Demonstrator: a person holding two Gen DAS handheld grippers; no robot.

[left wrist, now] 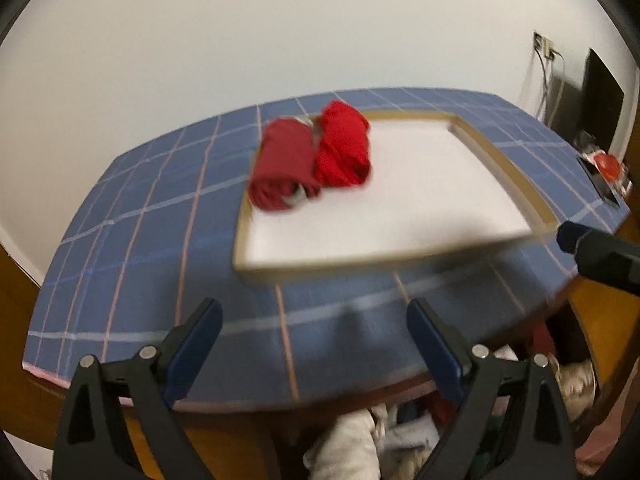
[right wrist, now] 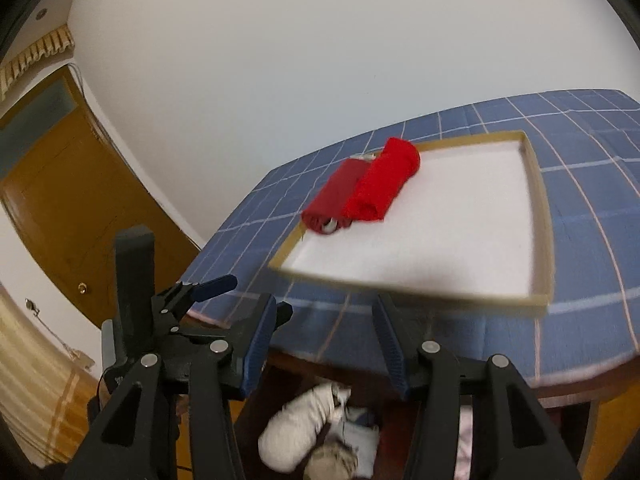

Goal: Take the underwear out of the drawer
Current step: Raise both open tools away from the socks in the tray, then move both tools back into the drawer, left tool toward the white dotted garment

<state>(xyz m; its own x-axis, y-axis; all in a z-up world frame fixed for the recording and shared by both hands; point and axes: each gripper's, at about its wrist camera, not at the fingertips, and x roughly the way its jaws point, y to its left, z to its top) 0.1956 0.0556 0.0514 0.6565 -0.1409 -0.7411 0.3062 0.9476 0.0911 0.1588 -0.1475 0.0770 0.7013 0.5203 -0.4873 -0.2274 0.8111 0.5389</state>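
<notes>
Currently, two rolled red underwear pieces [left wrist: 310,160] lie in the white wood-rimmed tray [left wrist: 500,168] on the blue-checked desk [left wrist: 140,240] — left gripper [left wrist: 314,354] open wide, right gripper [right wrist: 324,344] partly open, both empty.

A home bedroom, it seems: a wooden door [right wrist: 60,184] with a fringed pelmet [right wrist: 36,56] beside it, plain white walls, a checked cloth [left wrist: 132,216] over the bench, a drawer [right wrist: 320,432] full of rolled clothes.
</notes>
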